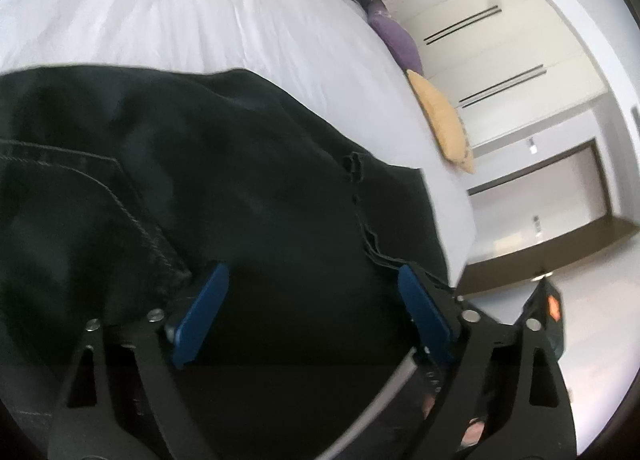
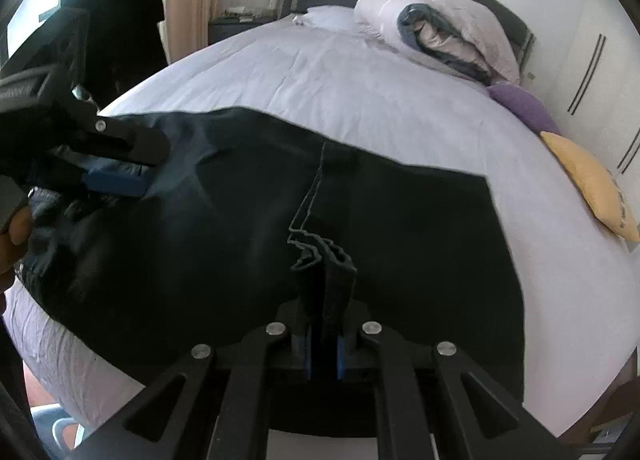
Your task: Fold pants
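Black denim pants (image 2: 248,227) lie spread across the near part of a white bed (image 2: 320,75); they also fill the left wrist view (image 1: 224,187). My right gripper (image 2: 324,296) is shut on a bunched fold of the pants' seam and hems at the near edge. My left gripper (image 1: 312,280) is open, its blue pads (image 1: 208,300) wide apart and resting over the cloth by a back pocket. In the right wrist view the left gripper (image 2: 128,167) shows at the left, over the pants' waist end.
A rolled duvet and pillows (image 2: 448,35) lie at the bed's head. A purple cushion (image 2: 520,103) and a yellow cushion (image 2: 592,187) lie along the right edge. White wardrobe doors (image 1: 492,55) stand beyond. A dark garment (image 2: 116,7) hangs at the left.
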A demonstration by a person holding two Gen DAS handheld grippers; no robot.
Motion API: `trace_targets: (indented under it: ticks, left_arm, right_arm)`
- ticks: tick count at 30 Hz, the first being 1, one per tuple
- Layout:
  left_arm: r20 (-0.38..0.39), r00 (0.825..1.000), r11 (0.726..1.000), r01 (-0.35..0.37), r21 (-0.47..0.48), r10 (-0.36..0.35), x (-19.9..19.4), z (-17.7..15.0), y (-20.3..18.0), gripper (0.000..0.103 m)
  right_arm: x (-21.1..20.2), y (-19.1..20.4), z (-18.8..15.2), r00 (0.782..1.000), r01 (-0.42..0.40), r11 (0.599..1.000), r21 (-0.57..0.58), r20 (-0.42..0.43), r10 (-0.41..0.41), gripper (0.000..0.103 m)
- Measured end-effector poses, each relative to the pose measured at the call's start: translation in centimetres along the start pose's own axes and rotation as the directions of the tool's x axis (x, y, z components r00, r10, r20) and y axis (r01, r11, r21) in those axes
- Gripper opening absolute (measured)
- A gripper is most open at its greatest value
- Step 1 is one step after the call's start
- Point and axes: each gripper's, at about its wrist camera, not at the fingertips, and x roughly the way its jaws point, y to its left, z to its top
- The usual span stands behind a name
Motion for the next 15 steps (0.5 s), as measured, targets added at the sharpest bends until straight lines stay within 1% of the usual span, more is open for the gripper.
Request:
trace_targets:
  ticks: [3, 8, 12, 15]
  left_arm:
    - [-0.024, 0.999, 0.999, 0.028, -0.034, -0.029, 0.9, 0.6, -0.5, 0.092]
    - [-0.070, 0.996, 0.998, 0.057, -0.037, -0.060, 2.6, 1.6, -2.0, 0.092]
    - [-0.081, 0.992, 0.994, 0.090, -0.065, -0.095, 3.3, 2.6, -2.4, 0.092]
    - [-0.089, 0.991, 0.993, 0.092, -0.076, -0.099, 3.2, 3.0, -2.8, 0.092]
  right_arm:
    - [-1.1, 0.0, 0.2, 0.999, 0.025, 1.000, 0.007, 0.047, -0.026, 0.009]
    - [-2.9, 1.1, 0.1, 0.993, 0.045, 0.999, -0.010, 0.112, -0.044, 0.009]
    - [-4.0, 2.4, 0.3, 0.990, 0.045, 0.998, -0.033, 0.135, -0.040, 0.009]
    - [-4.6, 3.5, 0.5, 0.989, 0.042, 0.998, -0.054, 0.147, -0.034, 0.009]
